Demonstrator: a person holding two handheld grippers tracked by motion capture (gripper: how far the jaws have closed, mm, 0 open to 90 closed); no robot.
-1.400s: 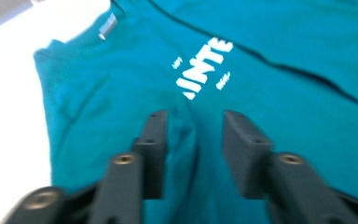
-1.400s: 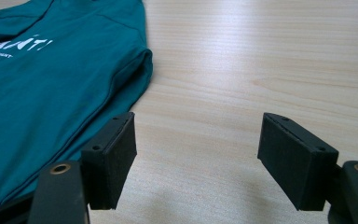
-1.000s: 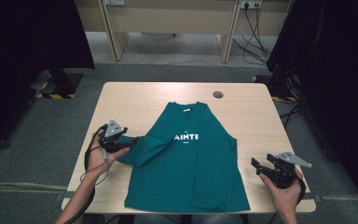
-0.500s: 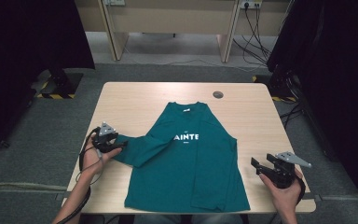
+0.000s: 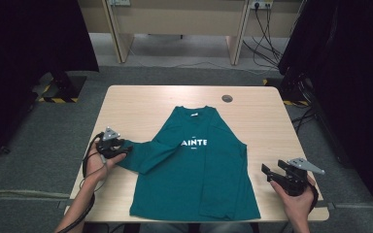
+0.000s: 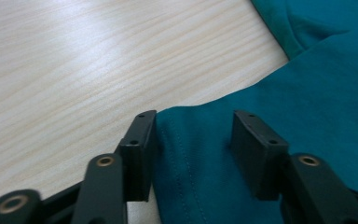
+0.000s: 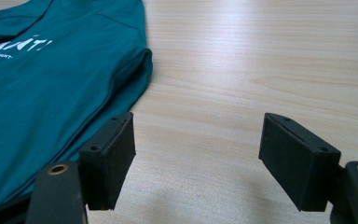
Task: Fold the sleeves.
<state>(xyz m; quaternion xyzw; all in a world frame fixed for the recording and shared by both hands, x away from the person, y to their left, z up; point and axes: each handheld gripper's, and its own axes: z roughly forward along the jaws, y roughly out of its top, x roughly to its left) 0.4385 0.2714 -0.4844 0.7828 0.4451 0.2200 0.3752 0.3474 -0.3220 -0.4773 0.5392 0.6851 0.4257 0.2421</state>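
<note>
A teal long-sleeved shirt [image 5: 194,170] with white lettering lies flat on the wooden table [image 5: 141,102], neck towards the far side. Its left sleeve [image 5: 145,153] stretches out sideways to my left gripper [image 5: 122,148]. In the left gripper view the sleeve cuff [image 6: 200,177] lies flat between the jaws of the left gripper [image 6: 193,140], which stand apart and do not pinch it. My right gripper [image 5: 266,171] rests on the table to the right of the shirt's hem. In the right gripper view the right gripper [image 7: 198,154] stands wide open over bare wood, with the shirt's edge [image 7: 74,93] to its left.
A round grey cable port [image 5: 227,98] sits in the tabletop at the far right. Bare wood surrounds the shirt on both sides. Desks, cables and dark curtains stand beyond the table.
My left gripper has moved left with the sleeve cuff, drawing the sleeve out away from the shirt's body. The right gripper has stayed in place.
</note>
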